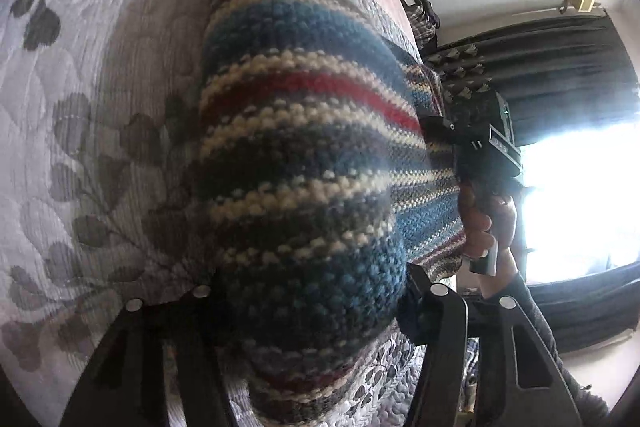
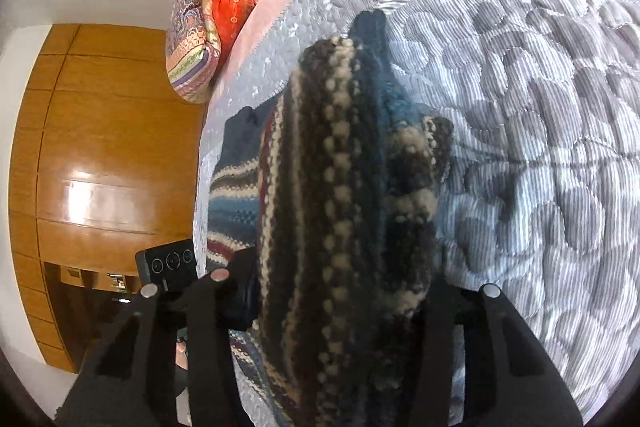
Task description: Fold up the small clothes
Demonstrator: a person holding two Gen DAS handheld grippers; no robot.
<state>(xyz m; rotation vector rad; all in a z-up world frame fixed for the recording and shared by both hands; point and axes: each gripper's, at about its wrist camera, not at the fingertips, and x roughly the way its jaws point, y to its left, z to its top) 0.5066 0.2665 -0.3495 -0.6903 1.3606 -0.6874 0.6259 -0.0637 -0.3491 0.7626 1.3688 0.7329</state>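
Our left gripper [image 1: 308, 291] and right gripper [image 2: 344, 287] each clamp an edge of the striped knit sweater [image 1: 304, 131], holding it raised above the quilted bedspread [image 1: 88, 75], likely to carry one half over for a fold.

A grey leaf-patterned quilt [image 1: 80, 107] lies near a wooden wardrobe [image 2: 100, 147] and dark curtains [image 1: 560, 67].

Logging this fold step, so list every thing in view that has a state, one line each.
striped knit garment: bunched, lifted off the bed, gripped at two places.
left tool: shut on the knit.
right tool: shut on the knit.
quilted bedspread: spread flat under the garment.
dark curtains: partly drawn, bright window showing beside them.
wooden wardrobe: doors closed.
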